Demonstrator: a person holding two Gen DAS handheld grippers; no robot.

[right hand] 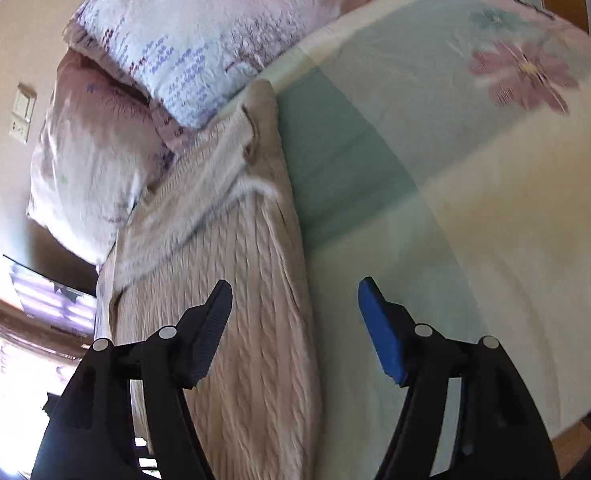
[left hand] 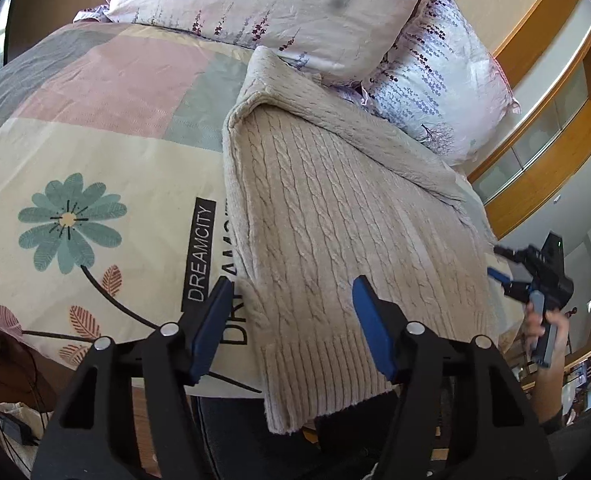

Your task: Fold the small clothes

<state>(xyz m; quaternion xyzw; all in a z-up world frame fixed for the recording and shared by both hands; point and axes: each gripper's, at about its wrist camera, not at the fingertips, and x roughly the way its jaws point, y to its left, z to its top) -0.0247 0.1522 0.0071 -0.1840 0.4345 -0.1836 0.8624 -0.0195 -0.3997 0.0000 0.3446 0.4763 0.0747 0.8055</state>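
A beige cable-knit sweater lies folded lengthwise on the bed, its ribbed hem hanging over the near edge. My left gripper is open and empty, just above the sweater's hem end. The right gripper shows in the left wrist view at the sweater's right side, held in a hand. In the right wrist view the sweater runs away from me, a sleeve folded across its far part. My right gripper is open and empty above the sweater's right edge.
The bed has a patchwork floral duvet with "DREAMCITY" lettering. Two lavender-print pillows lie at the head, touching the sweater's far end. Wooden wall panelling stands to the right. Cables and an adapter lie on the floor lower left.
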